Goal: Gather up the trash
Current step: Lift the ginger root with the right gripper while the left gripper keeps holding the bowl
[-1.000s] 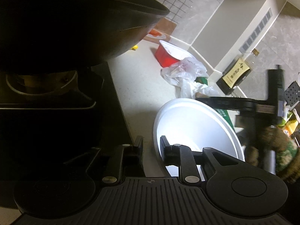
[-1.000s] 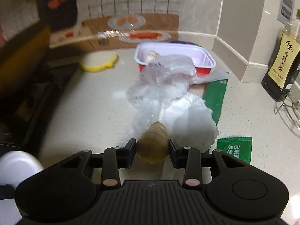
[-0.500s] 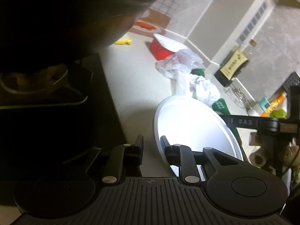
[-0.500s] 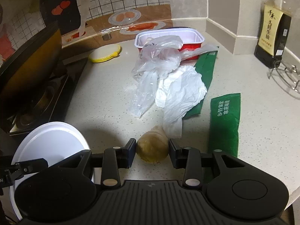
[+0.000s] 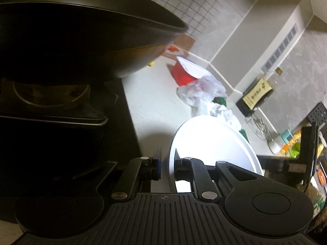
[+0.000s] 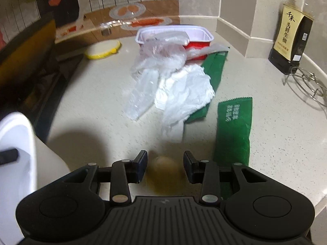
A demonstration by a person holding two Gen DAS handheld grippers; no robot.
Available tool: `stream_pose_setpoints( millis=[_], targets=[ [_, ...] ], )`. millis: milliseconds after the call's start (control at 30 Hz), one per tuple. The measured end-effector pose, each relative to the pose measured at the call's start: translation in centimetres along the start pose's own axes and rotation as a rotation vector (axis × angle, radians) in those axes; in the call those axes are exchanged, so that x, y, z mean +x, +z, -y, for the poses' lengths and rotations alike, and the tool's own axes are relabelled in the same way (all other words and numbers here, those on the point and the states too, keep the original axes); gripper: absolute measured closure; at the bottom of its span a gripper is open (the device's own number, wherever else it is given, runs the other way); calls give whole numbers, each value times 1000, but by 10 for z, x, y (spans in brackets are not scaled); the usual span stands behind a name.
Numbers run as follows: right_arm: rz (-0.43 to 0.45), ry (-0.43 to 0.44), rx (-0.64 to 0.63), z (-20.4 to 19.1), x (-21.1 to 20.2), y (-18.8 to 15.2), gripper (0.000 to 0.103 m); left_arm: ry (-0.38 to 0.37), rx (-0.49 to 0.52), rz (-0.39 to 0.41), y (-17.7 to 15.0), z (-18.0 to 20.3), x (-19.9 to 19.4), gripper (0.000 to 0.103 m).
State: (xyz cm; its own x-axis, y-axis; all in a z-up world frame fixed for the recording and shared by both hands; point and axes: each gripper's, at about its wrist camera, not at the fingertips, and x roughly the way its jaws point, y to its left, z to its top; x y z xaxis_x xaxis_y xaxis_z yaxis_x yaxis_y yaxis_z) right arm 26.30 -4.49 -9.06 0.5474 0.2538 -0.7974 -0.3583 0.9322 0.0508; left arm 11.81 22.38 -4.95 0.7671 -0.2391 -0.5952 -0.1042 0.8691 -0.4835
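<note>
Left gripper (image 5: 167,166) clamped on the near rim of a white bowl (image 5: 212,140) beside the dark stove (image 5: 67,126). Right gripper (image 6: 165,164) closed around a blurred brown lump (image 6: 164,169) just above the counter (image 6: 276,126). Farther back, plastic bag (image 6: 163,55), crumpled paper (image 6: 184,89), green wrapper (image 6: 233,128), red tray (image 6: 175,35).

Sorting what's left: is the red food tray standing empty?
No, a crumpled clear plastic bag drapes over the rim of the red tray and spills onto the counter.
</note>
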Motion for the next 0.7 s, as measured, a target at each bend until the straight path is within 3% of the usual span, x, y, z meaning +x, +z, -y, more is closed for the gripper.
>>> stream_pose_setpoints(
  millis=[467,567,700],
  targets=[
    [11,-27,-19,-4,11,-3,63,4,-9,-41,-1,-1,7,90],
    [14,-29,-31,-8,11,-1,81,4,-13,-41,-1,-3,5,90],
    [20,-42,-78,-19,8,0,85,-11,-29,-45,-2,-6,4,90]
  ],
)
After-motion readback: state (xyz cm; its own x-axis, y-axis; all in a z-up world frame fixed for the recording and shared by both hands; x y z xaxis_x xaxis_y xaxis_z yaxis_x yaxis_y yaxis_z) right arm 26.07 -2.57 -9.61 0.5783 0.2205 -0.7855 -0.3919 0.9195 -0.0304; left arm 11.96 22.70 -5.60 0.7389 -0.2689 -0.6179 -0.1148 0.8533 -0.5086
